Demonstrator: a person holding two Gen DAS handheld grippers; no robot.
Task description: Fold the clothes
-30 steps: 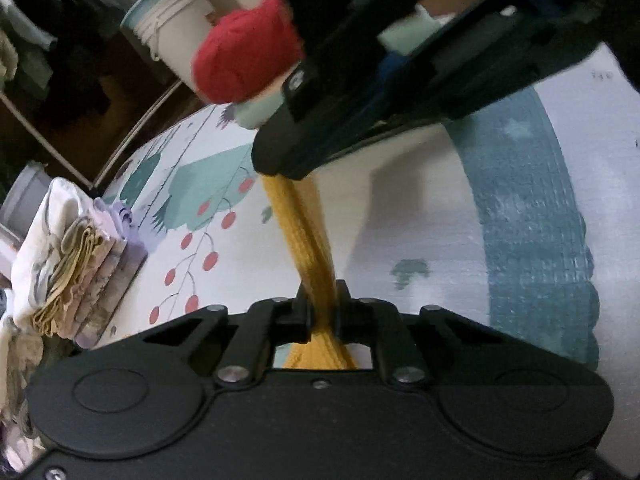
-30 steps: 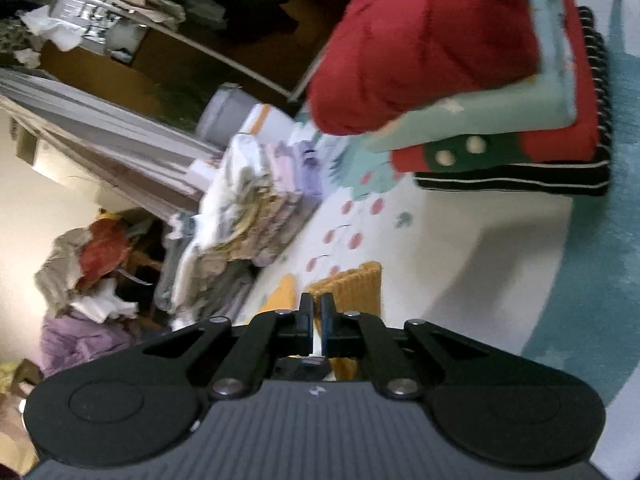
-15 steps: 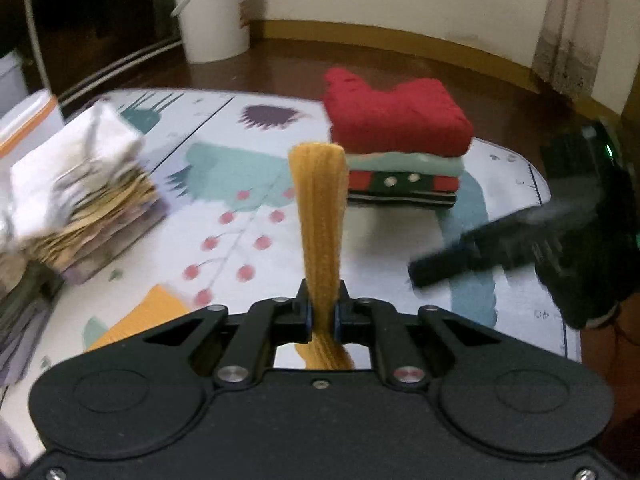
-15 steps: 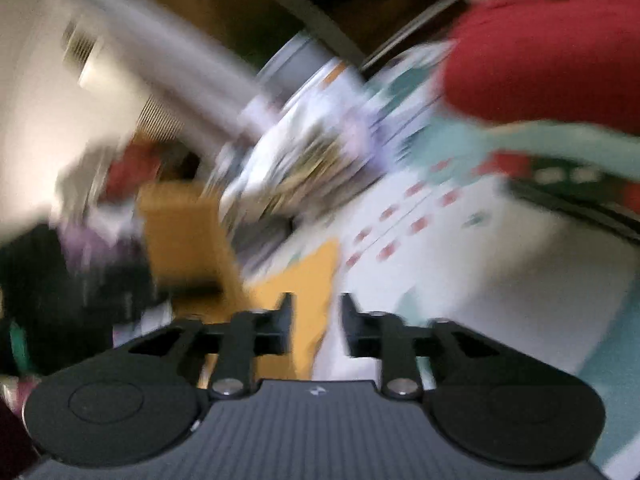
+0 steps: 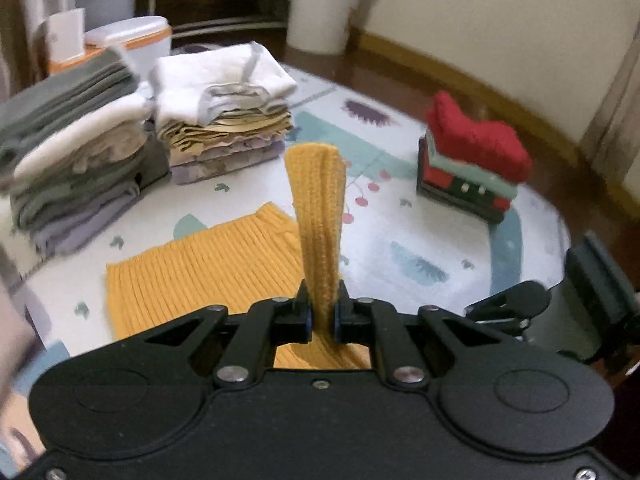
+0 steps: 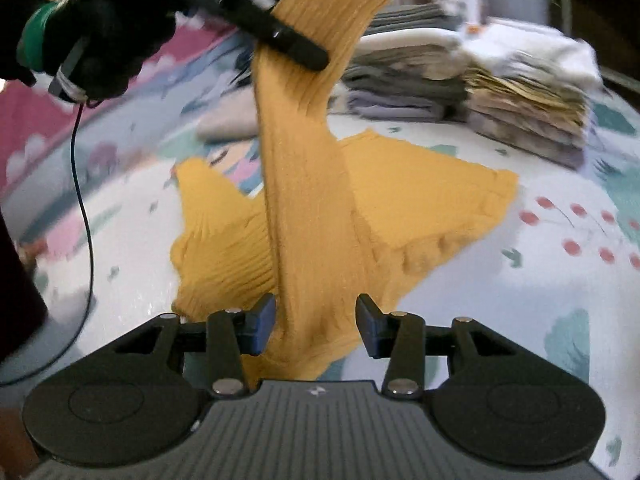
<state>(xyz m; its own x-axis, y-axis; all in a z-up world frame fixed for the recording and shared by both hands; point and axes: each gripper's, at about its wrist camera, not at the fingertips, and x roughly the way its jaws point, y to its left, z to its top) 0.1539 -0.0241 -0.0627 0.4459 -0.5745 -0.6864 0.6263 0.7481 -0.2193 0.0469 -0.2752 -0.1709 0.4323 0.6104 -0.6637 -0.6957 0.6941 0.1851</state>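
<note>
A mustard-yellow ribbed knit sweater [image 5: 208, 264] lies spread on the patterned mat [image 5: 420, 248]. My left gripper [image 5: 323, 316] is shut on the sweater's sleeve [image 5: 320, 208], whose cuff stands up above the jaws. In the right wrist view the sleeve [image 6: 308, 184] rises from the sweater body [image 6: 420, 200] up to the left gripper [image 6: 288, 40] at the top. My right gripper [image 6: 316, 322] is open, its jaws on either side of the sleeve's base, not closed on it.
A folded stack topped by a red knit [image 5: 476, 148] sits at the right of the mat. Folded piles of white, beige and grey clothes [image 5: 224, 120] [image 5: 68, 152] stand at the left. A white bucket [image 5: 324, 4] and an orange-lidded box [image 5: 128, 36] stand behind.
My right gripper has opened and let go of the yellow sweater, then swung round to face it. My left gripper has lifted the sleeve and turned; more of the mat shows.
</note>
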